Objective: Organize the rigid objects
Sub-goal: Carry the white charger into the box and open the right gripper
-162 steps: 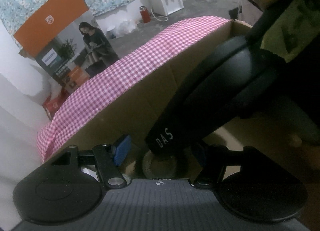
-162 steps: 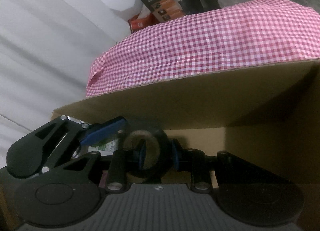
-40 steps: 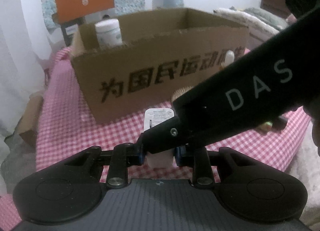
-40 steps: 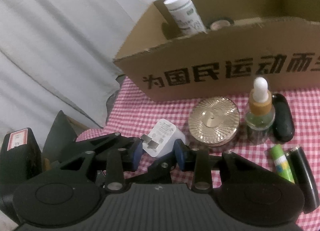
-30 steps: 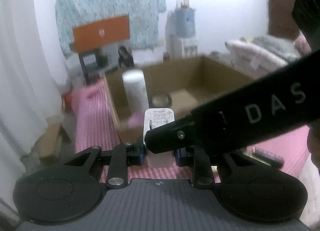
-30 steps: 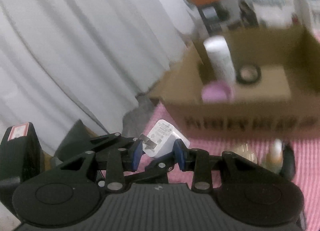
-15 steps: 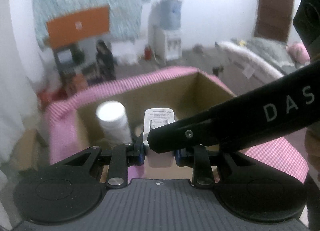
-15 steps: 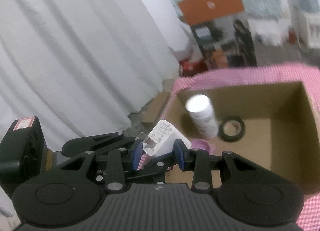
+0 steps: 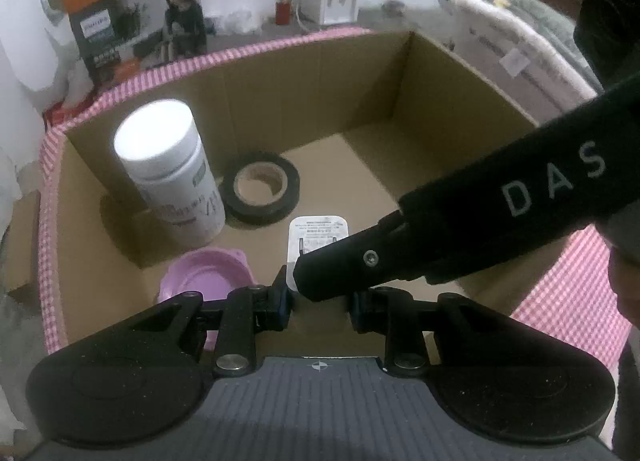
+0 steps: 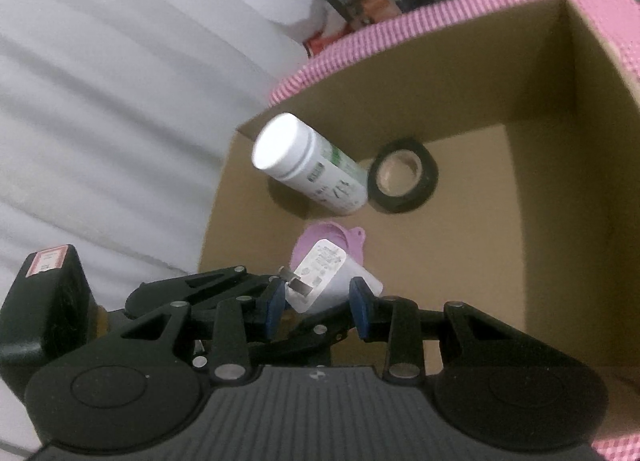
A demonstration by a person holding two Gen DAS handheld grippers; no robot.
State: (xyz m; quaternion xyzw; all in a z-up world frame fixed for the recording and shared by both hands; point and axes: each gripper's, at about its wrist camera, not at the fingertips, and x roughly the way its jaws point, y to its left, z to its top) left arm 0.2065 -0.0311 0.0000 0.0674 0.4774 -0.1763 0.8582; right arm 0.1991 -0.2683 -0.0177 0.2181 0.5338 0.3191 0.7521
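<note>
We have carried the white charger [image 10: 332, 277] from the worktop to above the cardboard box's [image 9: 440, 101] near wall | left claw [image 9: 320, 297] and right claw [image 10: 316, 305] both pinch it | inside: white bottle [image 9: 172, 169], tape roll [image 9: 262, 191], pink lid [image 9: 200, 281].

White charger [image 10: 328, 281] now above the open cardboard box [image 10: 532, 73] (previously over the tablecloth).

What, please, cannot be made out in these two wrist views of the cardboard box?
- White plug adapter: label print too small; in the left view the right gripper's black finger covers its lower half.
- Pink plastic lid: partly hidden by the left gripper; in the right view, by the adapter.
- White bottle: label blurred.
- Cardboard box: near wall hidden behind both grippers.
</note>
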